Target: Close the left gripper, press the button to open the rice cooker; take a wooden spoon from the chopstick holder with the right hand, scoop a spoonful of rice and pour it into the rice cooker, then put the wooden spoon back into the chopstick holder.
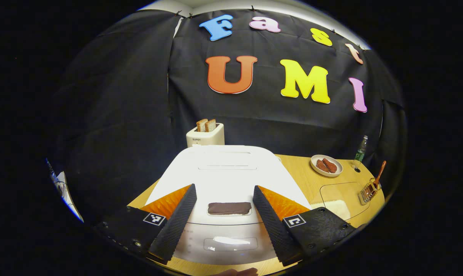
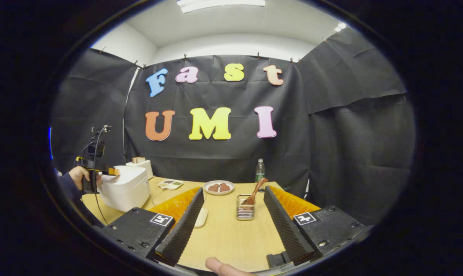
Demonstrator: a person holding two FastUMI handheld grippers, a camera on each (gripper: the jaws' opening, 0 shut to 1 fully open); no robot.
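Two risks were judged at this stage. With the left gripper (image 1: 224,214) spread wide, its fingers straddled the dark rectangular button (image 1: 229,208) on the white, rounded rice cooker (image 1: 227,168), so a push could have passed either side of the button and left the closed lid shut; the fingers would have to be brought together first. A hard or off-centre press could also have slid the cooker across the light wooden tabletop (image 2: 231,234).

The left gripper was held low at the cooker's front, pointed across the lid, nothing between its fingers. In the right gripper view it was seen at the cooker's near edge, gripped by a hand (image 2: 79,175) in a dark sleeve.

The right gripper (image 2: 233,226) was held level above the tabletop, wide apart and empty, aimed at the small wire-mesh chopstick holder (image 2: 245,211), well short of it. The brown wooden spoon (image 2: 255,191) stood tilted in the holder, untouched.
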